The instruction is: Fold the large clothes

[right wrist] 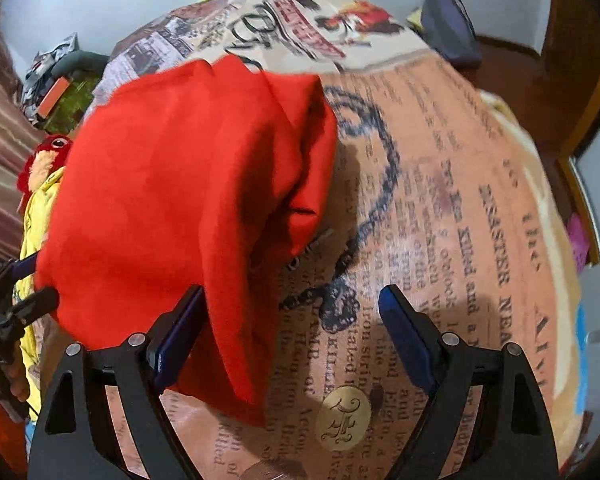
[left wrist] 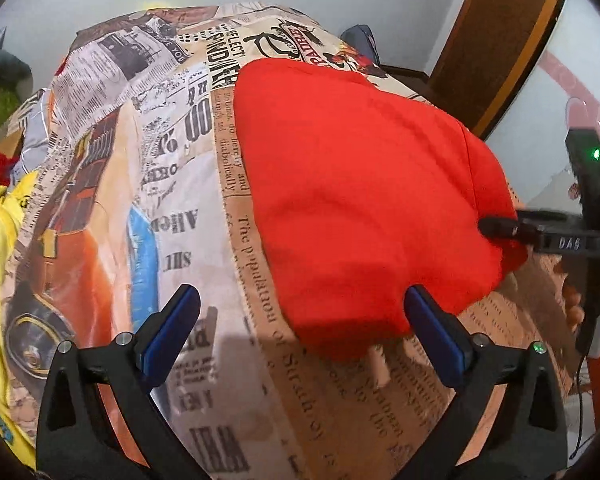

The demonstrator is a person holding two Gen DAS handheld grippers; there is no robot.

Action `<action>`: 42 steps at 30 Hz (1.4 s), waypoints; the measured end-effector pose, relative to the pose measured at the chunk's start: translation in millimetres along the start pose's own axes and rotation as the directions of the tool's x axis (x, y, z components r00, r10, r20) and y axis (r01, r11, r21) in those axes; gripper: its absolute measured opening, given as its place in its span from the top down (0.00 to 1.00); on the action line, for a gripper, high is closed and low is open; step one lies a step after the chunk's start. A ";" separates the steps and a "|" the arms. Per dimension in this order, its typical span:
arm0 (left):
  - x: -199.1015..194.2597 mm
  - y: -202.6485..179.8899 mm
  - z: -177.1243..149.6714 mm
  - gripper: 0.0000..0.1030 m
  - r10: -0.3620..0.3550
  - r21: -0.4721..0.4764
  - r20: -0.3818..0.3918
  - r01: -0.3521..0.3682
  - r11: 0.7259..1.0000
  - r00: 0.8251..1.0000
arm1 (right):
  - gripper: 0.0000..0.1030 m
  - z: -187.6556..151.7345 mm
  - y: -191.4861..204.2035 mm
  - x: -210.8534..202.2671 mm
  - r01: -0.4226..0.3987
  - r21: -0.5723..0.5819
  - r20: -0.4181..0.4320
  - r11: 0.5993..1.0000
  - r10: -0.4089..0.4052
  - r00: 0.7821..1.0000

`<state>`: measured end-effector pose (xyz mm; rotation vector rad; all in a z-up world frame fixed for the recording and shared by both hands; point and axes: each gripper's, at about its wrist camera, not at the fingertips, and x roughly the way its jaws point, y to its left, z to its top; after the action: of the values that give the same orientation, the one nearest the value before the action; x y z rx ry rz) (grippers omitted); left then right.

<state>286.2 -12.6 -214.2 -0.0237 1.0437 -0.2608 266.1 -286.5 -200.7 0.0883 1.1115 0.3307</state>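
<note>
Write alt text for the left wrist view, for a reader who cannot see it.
A folded red cloth garment lies on a newspaper-print bedspread. The left hand-held gripper hovers open at its near edge. The right hand-held gripper reaches in from the right, its tip at the garment's right edge. A crumpled yellow garment lies at far left.

plain red garment, newsprint-patterned bedspread

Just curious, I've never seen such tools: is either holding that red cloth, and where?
Neither. The left gripper and right gripper both gape open; the red fabric garment merely brushes one right finger.
</note>
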 end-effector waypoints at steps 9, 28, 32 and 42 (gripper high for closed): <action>-32.8 26.4 28.4 0.00 0.020 -0.078 0.093 -0.013 0.997 0.995 | 0.17 30.6 -5.8 0.1 -0.122 0.073 0.040 0.990 0.119 0.992; 99.5 52.9 65.4 0.00 -0.482 -0.444 -0.056 0.411 0.797 0.874 | 0.17 57.1 -15.1 81.3 -0.372 0.198 -0.100 0.907 0.397 0.913; 106.9 57.2 64.1 0.10 -0.553 -0.474 -0.035 0.474 0.742 0.832 | 0.27 57.8 -10.5 79.1 -0.387 0.188 -0.085 0.903 0.408 0.909; 54.0 45.5 65.1 0.50 -0.479 -0.381 0.036 0.456 0.805 0.877 | 0.70 61.9 18.3 40.2 -0.399 0.155 -0.037 0.904 0.409 0.912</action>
<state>376.8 12.6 -233.7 -0.6395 1.1279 -0.5079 333.3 -251.1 -203.5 0.4441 1.1820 0.6286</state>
